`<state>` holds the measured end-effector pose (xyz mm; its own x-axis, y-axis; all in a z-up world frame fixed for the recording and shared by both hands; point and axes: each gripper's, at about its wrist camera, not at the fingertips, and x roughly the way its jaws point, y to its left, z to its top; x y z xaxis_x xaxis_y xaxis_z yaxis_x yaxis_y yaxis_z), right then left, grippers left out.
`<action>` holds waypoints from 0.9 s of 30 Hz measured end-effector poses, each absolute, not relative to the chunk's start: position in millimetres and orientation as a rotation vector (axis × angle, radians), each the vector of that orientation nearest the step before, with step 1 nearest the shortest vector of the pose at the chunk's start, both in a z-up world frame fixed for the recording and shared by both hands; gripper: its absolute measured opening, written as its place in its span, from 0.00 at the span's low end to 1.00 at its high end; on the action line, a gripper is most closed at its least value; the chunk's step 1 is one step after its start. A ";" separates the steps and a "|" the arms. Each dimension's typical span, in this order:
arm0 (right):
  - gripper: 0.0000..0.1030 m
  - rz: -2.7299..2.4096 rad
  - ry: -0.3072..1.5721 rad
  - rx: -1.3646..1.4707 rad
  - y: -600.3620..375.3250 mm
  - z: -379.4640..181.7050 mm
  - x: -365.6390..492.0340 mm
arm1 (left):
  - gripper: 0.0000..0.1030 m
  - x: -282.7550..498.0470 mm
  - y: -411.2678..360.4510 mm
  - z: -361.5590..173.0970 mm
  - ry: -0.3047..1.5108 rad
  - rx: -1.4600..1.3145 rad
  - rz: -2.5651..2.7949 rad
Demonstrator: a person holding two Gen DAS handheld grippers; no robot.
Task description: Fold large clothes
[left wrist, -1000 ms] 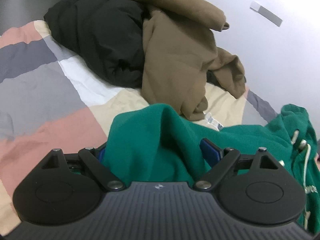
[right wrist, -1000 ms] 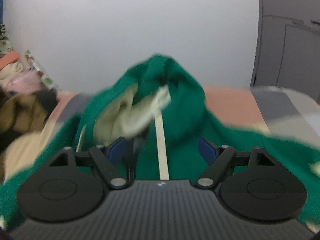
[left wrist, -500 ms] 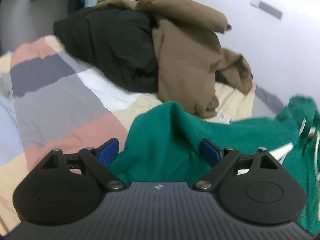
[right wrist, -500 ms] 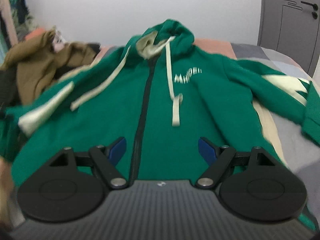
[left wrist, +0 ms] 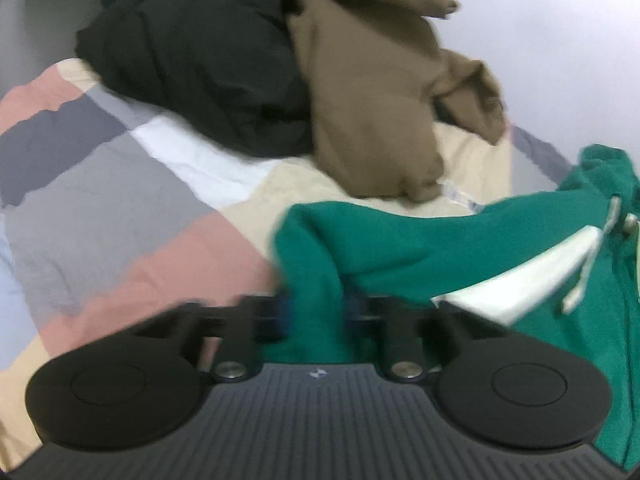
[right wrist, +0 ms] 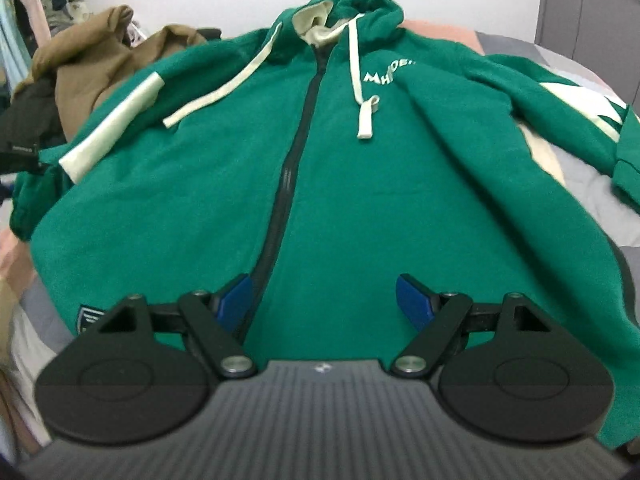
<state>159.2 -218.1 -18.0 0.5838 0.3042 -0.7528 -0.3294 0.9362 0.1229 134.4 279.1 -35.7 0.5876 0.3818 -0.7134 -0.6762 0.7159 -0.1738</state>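
— Left claw (left wrist: 316, 312) has just been closing, and now its jaws are clenched on a fold of the green hoodie (right wrist: 320, 160), at the end of the sleeve. A second ago they stood wide with the cloth loose between them.

— And the right claw (right wrist: 324, 300)?

— It is released, as it was before. Its blue pads (right wrist: 236, 300) stand wide apart above the lower part of the hoodie, just right of the zipper (right wrist: 288, 172), and nothing is between them. Its view has also changed: before it was close to the hood, now it looks over the whole front.

— Where does the hoodie lie?

— On the bed (left wrist: 120, 216), front side up, zipped, hood far from the camera, both sleeves spread out to the sides. A brown garment (left wrist: 372, 92) and a black one (left wrist: 200, 60) are piled near, at its left side.

— What does it mean for the folding?

— I think the spreading is finished and the first fold starts: the left sleeve is gripped, probably to bring it across the chest. The right claw is free to hold the body down.
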 end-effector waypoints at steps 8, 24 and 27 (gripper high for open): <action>0.78 0.386 0.877 -0.020 -210.5 -24.7 161.4 | 0.07 115.1 324.6 -12.8 0.474 -0.377 0.788; 0.78 0.382 0.871 -0.008 -201.7 -27.5 173.6 | 0.17 135.4 352.3 -55.3 0.630 -0.314 0.892; 0.78 0.395 0.866 -0.012 -200.1 -26.6 170.5 | 0.49 130.5 341.6 -49.8 0.665 -0.313 0.849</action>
<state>170.5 -200.1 -26.6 0.5805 0.3332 -0.7430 -0.3430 0.9276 0.1480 130.5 341.6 -49.8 0.4774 0.5879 -0.6531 -0.7750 0.6320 0.0024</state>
